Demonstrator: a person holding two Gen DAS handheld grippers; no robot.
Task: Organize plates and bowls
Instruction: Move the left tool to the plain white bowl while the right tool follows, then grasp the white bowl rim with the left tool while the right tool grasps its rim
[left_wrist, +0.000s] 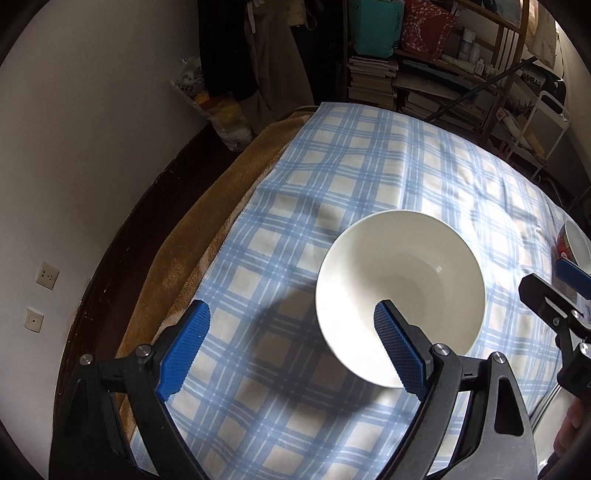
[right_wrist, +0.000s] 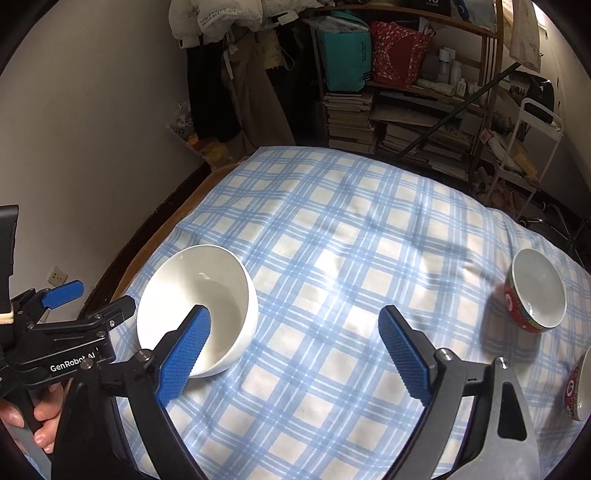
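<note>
From the left wrist, the left gripper (left_wrist: 291, 343) is held spread wide above the checked cloth (left_wrist: 369, 177), its right pad over the white bowl (left_wrist: 400, 284). From the right wrist, the right gripper (right_wrist: 295, 347) is likewise spread, empty; a red bowl (right_wrist: 537, 290) is seen further right.

left hand-held gripper (left_wrist: 291, 349) jaws spread, right hand-held gripper (right_wrist: 295, 349) likewise
</note>
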